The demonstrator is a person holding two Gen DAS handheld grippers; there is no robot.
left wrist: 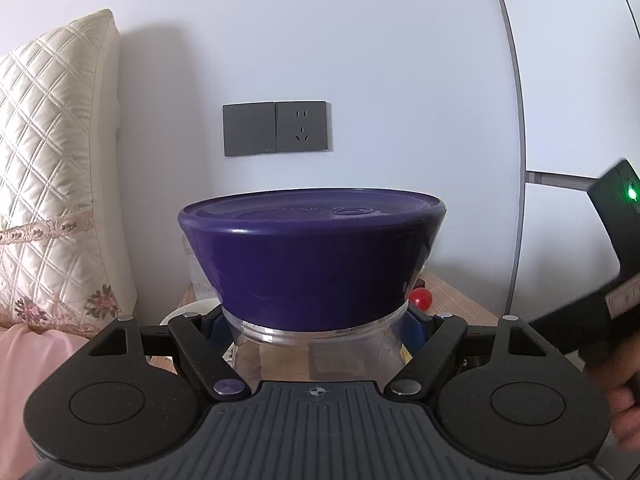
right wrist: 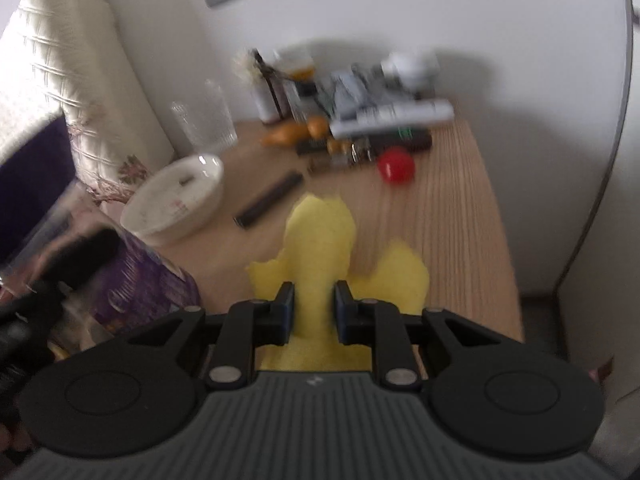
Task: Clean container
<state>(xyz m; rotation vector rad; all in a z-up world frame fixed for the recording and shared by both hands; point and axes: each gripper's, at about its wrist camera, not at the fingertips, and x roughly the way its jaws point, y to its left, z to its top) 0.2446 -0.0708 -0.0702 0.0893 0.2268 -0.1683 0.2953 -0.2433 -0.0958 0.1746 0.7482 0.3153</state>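
A clear container (left wrist: 316, 354) with a wide purple lid (left wrist: 312, 256) fills the left wrist view. My left gripper (left wrist: 314, 330) is shut on the container just below the lid and holds it up off the table. The same container (right wrist: 132, 280) shows at the left of the right wrist view, with a purple label. My right gripper (right wrist: 311, 308) is shut on a yellow cloth (right wrist: 320, 248) and holds it above the wooden table (right wrist: 448, 232), to the right of the container.
A white bowl (right wrist: 176, 200), a clear ribbed glass (right wrist: 204, 120), a red ball (right wrist: 397, 166), a dark stick (right wrist: 270, 200) and a clutter of bottles and boxes (right wrist: 360, 96) stand on the table. A quilted cushion (left wrist: 52, 168) is at left, a wall socket (left wrist: 277, 128) behind.
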